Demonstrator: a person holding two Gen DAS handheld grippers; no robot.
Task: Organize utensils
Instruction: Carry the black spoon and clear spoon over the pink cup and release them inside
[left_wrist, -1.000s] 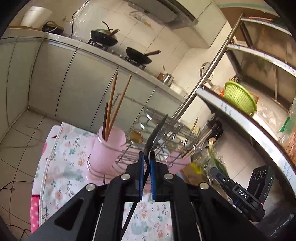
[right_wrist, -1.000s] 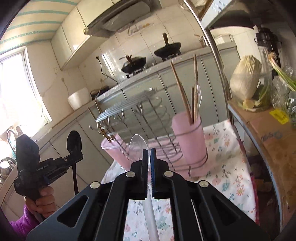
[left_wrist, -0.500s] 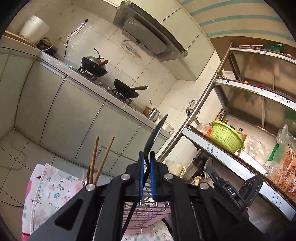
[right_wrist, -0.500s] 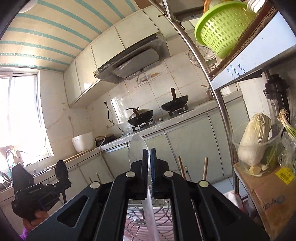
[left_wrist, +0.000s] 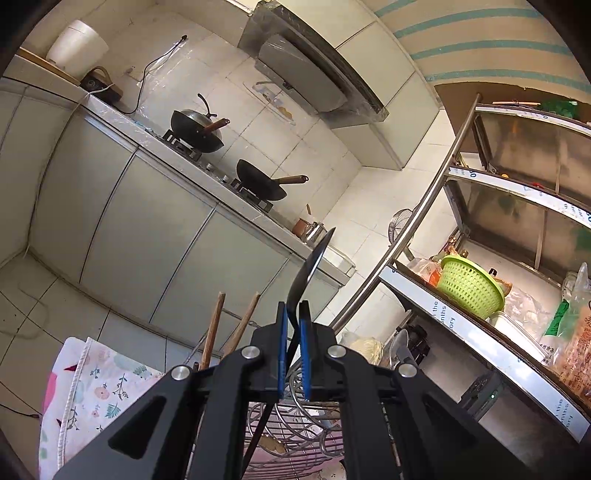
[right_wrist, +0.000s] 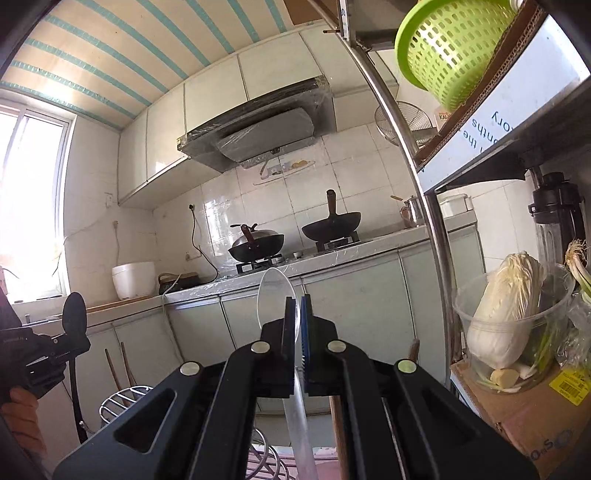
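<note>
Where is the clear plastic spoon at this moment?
Right wrist view, centre: the clear spoon is clamped upright in the right gripper, bowl up before the counter, right of the black spoon.
</note>
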